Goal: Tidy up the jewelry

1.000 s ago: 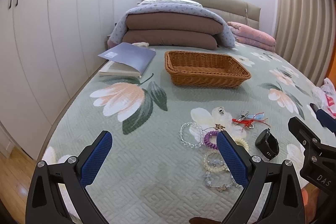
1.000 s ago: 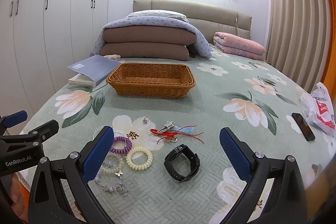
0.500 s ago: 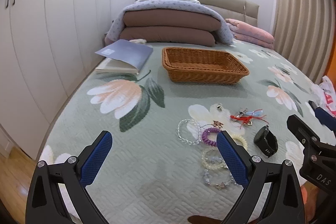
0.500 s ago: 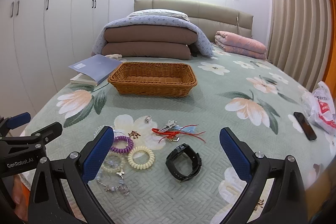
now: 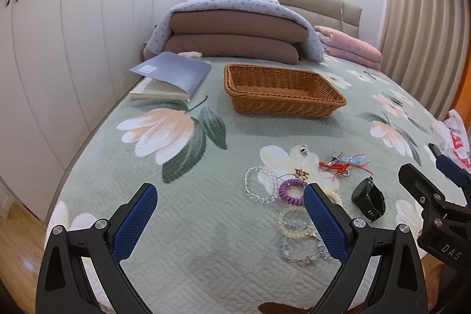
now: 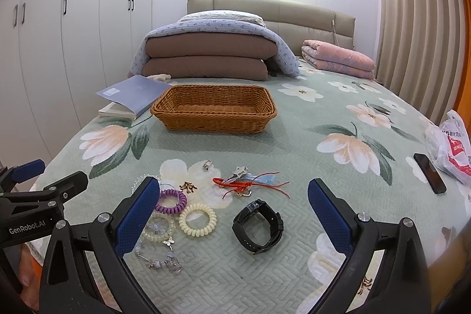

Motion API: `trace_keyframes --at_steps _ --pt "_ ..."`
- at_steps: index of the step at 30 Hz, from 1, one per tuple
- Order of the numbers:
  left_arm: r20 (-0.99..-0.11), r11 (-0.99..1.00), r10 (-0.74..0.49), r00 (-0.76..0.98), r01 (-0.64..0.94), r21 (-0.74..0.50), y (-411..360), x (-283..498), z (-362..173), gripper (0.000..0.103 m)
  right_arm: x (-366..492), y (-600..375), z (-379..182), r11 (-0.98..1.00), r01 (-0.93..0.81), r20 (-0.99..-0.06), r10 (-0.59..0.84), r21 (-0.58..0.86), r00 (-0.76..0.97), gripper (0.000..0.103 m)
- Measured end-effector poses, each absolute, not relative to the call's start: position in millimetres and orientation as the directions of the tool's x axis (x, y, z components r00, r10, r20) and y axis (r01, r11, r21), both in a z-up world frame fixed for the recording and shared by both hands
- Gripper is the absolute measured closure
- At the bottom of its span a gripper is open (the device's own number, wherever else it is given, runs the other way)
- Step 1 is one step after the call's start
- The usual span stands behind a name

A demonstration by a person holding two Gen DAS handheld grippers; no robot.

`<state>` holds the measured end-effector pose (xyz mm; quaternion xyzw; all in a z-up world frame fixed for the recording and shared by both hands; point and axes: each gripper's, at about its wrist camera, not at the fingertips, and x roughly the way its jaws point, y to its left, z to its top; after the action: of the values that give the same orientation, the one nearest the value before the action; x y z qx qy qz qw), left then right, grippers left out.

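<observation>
Jewelry lies scattered on the flowered bedspread near the bed's foot. A black watch lies nearest my right gripper, which hangs open above it with nothing between its fingers. Beside the watch are a cream coil band, a purple coil band, beaded bracelets, a red cord with charms and a small clasp. My left gripper is open and empty, left of a clear bead bracelet. An empty wicker basket stands further up the bed.
An open book with a blue cover lies left of the basket. Folded quilts are stacked at the headboard. A phone and a plastic bag lie at the bed's right edge. White wardrobes line the left wall.
Both grippers have drifted slightly, staying open; the left view now looks a little lower and closer over the bed. The jewelry has not moved.
</observation>
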<state>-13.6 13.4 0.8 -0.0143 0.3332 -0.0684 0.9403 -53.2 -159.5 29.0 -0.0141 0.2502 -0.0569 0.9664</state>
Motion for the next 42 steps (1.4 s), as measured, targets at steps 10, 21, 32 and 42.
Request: trace_keyframes --at_steps 10,21,32,42 --pt "-0.626 0.991 -0.135 0.768 0.121 -0.065 12 -12 0 0.003 -52 -161 28 0.994 0.101 -0.487 -0.113 -0.051 0.866 0.001" --pt "-0.633 0.991 -0.13 0.763 0.12 -0.06 10 -9 -4 0.004 -49 -165 22 0.994 0.104 -0.501 -0.113 -0.046 0.858 0.001" --pt "-0.684 0.992 -0.124 0.719 0.103 -0.072 40 14 -28 0.003 -42 -237 -4 0.973 0.222 -0.564 -0.148 0.064 0.812 0.002" --pt "-0.769 0.959 -0.283 0.573 0.196 -0.207 41 61 -72 0.04 -35 -260 -40 0.976 0.215 -0.613 -0.182 -0.019 0.769 0.04"
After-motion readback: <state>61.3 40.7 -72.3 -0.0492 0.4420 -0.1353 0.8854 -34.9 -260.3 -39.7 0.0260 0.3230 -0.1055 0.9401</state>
